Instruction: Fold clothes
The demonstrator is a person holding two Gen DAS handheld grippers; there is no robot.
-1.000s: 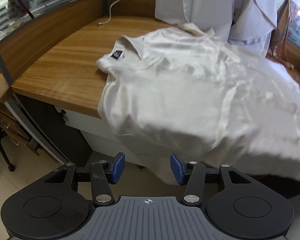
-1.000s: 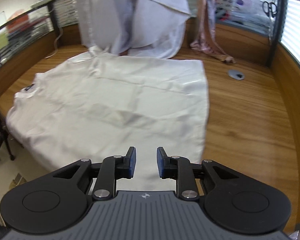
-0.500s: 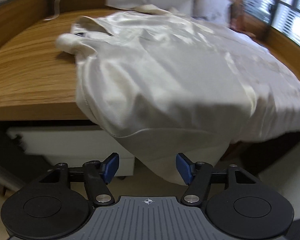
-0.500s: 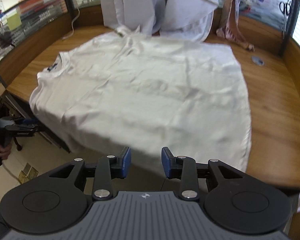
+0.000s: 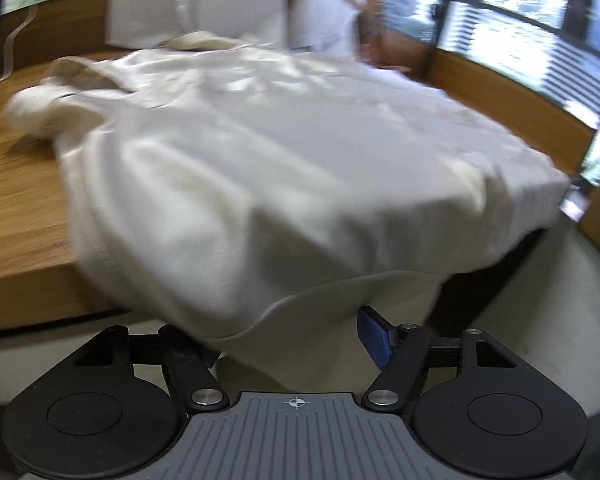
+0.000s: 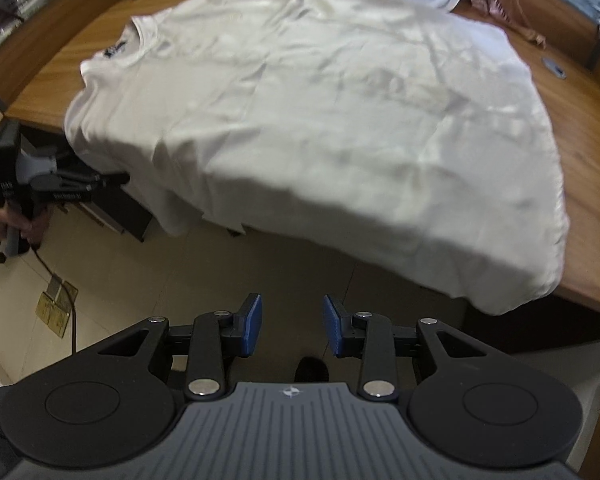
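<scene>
The wooden table [image 6: 592,152] carries a white T-shirt [image 6: 320,120], its sleeve and side hanging over the table's near edge. The left gripper [image 5: 288,340] stands open around the hanging sleeve. The right gripper [image 6: 293,326] is open, well below the table edge.

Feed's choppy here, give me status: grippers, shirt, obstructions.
Left gripper open, hanging sleeve between its fingers. Right gripper open, empty, clear of the white T-shirt. Shirt flat on the table, near edge overhanging. Nothing in the way.

Two low wrist views from the desk's front edge, sharing the white shirt [image 5: 284,152].
</scene>
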